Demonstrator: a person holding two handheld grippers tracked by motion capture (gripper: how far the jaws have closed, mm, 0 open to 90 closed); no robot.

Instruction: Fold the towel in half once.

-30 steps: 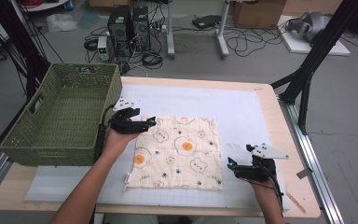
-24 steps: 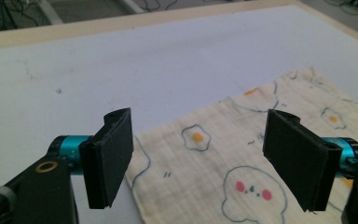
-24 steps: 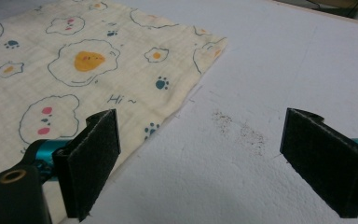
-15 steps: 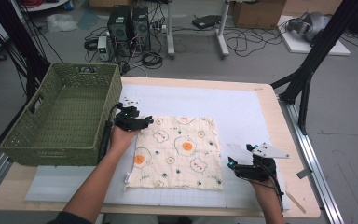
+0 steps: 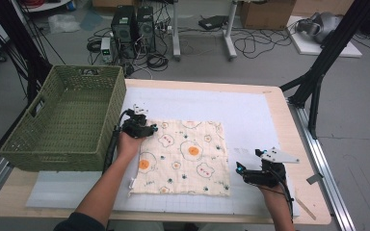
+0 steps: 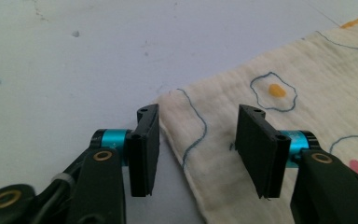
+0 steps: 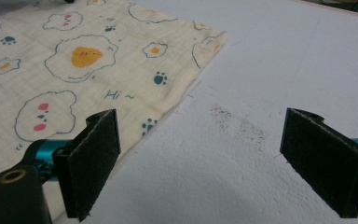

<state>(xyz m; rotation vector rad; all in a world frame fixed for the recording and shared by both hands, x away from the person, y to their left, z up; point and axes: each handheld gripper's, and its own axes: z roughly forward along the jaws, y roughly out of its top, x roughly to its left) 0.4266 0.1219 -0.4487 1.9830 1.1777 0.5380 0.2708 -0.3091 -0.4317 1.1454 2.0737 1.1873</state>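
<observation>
From above, a cloth point(image 5: 183, 157) with egg and cloud pictures lies flat on the white mat point(image 5: 250, 115) on the counter point(image 5: 289, 144), beside a green basket point(image 5: 67, 120); the left tool point(image 5: 147, 129) sits at the cloth's far left corner and the right tool point(image 5: 241, 169) rests on the mat just beside the cloth's right edge. In the left tool's own view, its jaws have just been closing with the corner of the cloth point(image 6: 279, 121) between them, but they are not squeezing it yet. In the right tool's own view, its jaws stand wide apart over the bare mat point(image 7: 270, 84), holding nothing, with the cloth point(image 7: 88, 65) next to one jaw.
</observation>
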